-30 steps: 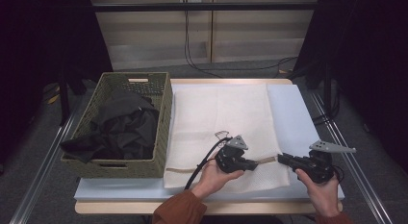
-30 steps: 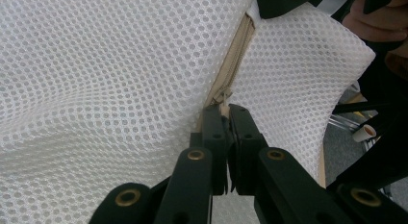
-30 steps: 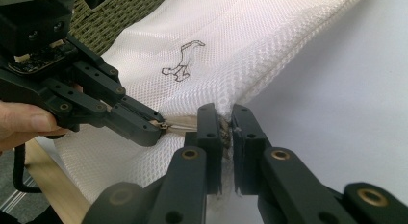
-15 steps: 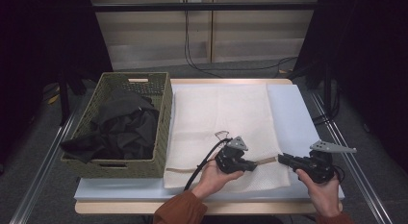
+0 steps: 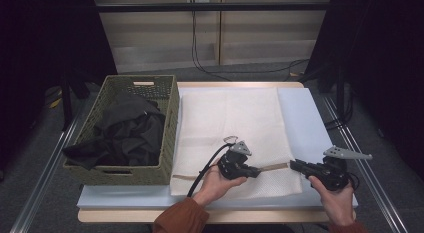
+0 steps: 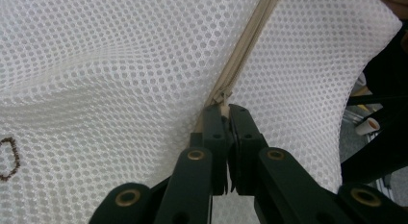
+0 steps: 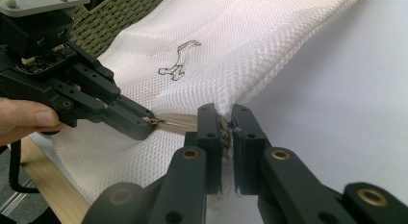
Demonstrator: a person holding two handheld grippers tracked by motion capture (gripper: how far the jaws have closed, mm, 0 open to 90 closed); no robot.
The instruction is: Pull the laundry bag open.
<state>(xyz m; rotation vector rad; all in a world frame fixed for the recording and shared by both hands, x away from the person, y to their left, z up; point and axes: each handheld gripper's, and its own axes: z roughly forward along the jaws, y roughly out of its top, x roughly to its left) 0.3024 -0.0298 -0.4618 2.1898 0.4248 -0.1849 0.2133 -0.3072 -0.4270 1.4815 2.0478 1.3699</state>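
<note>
Nearest me, my left gripper (image 5: 256, 171) has its jaws pinched on the small zipper pull (image 6: 223, 100) of the white mesh laundry bag (image 5: 235, 123), which lies flat on the pale blue table cover (image 5: 305, 118). Just to its right, my right gripper (image 5: 295, 165) is clamped on the bag's near right corner (image 7: 226, 123), at the end of the beige zipper tape (image 5: 272, 167); I judge this anchors the fabric so the slider can run. Farther left, the olive woven basket (image 5: 170, 113) holds dark crumpled clothes (image 5: 127, 130), presumably meant for the bag.
</note>
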